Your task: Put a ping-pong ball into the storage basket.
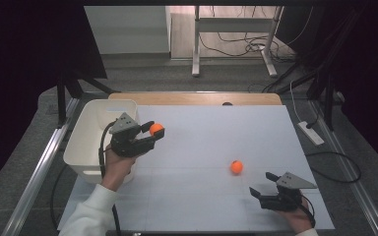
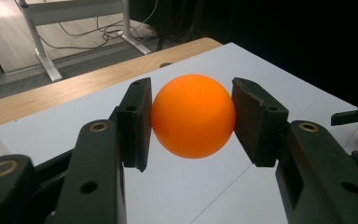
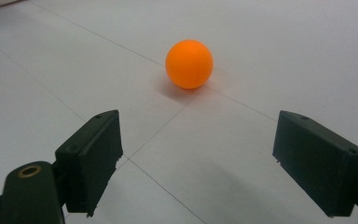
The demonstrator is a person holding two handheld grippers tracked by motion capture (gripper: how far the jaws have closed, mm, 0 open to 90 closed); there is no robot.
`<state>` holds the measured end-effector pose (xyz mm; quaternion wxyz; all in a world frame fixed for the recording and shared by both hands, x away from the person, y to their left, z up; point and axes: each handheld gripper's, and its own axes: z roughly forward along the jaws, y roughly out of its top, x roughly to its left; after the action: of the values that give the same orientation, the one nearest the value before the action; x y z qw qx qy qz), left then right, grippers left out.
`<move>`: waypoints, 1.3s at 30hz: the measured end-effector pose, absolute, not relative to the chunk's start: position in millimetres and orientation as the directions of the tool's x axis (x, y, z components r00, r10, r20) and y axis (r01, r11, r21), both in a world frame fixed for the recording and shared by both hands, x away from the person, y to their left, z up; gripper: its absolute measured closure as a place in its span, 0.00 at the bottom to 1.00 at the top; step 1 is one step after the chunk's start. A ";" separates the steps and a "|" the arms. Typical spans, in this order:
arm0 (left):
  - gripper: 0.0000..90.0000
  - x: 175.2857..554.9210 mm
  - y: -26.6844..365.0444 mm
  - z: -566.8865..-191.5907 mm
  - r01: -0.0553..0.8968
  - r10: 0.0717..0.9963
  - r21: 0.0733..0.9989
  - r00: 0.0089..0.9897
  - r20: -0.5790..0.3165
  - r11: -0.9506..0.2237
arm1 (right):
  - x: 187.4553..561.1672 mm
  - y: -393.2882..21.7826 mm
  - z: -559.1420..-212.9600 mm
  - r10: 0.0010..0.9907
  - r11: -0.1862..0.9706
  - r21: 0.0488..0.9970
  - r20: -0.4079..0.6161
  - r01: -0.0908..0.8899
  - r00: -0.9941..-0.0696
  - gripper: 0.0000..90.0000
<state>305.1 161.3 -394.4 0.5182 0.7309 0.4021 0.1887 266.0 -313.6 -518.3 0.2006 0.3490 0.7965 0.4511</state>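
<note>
High view: the left gripper (image 1: 153, 133) pinches 1 orange ball (image 1: 156, 129) between its 2 jaws, lifted above the white mat (image 1: 211, 147), just beside the near right corner of the white bin (image 1: 91, 140). The bin sits at the mat's left edge; the hand (image 1: 115, 164) that bears this gripper overlaps the bin's front wall, and a cable trails down from it past the white sleeve (image 1: 91, 211).

Left gripper view: both pads (image 2: 137, 122) press flat on the held ball (image 2: 193, 115), 1 on each side, with nothing else between them. Beyond the ball lie the mat, a strip of wooden table edge (image 2: 74, 88) and, farther off, a white desk frame (image 2: 74, 14) with cables on the floor.

A second ball (image 1: 236, 166) rests on the mat well to the right of the bin, alone, touching nothing. The right gripper (image 1: 264, 183) lies low near the mat's front edge, just right of and nearer than that ball, well apart from the bin.

Right gripper view: its jaws stand spread wide and hold nothing; the second ball (image 3: 189, 64) lies ahead of them beside a seam in the mat, with bare mat between ball and pads (image 3: 93, 154). Nothing lies between either ball and the bin.
</note>
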 end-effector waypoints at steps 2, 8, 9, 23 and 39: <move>0.56 304.9 161.8 -394.3 0.392 0.784 0.909 0.605 -0.141 -0.139 | 266.2 -313.7 -518.5 0.736 0.347 0.860 -0.002 0.375 -0.677 0.17; 0.56 303.6 163.9 -392.4 0.388 0.787 0.910 0.603 -0.133 -0.144 | 265.9 -313.8 -518.7 0.736 0.353 0.858 -0.008 0.374 -0.677 0.17; 0.56 303.5 164.2 -392.0 0.387 0.787 0.911 0.602 -0.132 -0.144 | 266.0 -313.9 -518.7 0.736 0.354 0.858 -0.009 0.373 -0.677 0.17; 0.56 300.7 172.4 -385.6 0.378 0.800 0.915 0.587 -0.120 -0.141 | 265.9 -314.2 -518.4 0.735 0.355 0.857 -0.009 0.373 -0.678 0.17; 0.56 299.1 194.4 -376.4 0.369 0.839 0.923 0.533 -0.114 -0.109 | 265.6 -313.5 -518.3 0.734 0.358 0.856 -0.012 0.373 -0.679 0.17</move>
<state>299.1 194.4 -376.4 0.5138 0.7087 0.4260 0.2286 265.6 -313.5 -518.3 0.2014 0.3461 0.7992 0.4483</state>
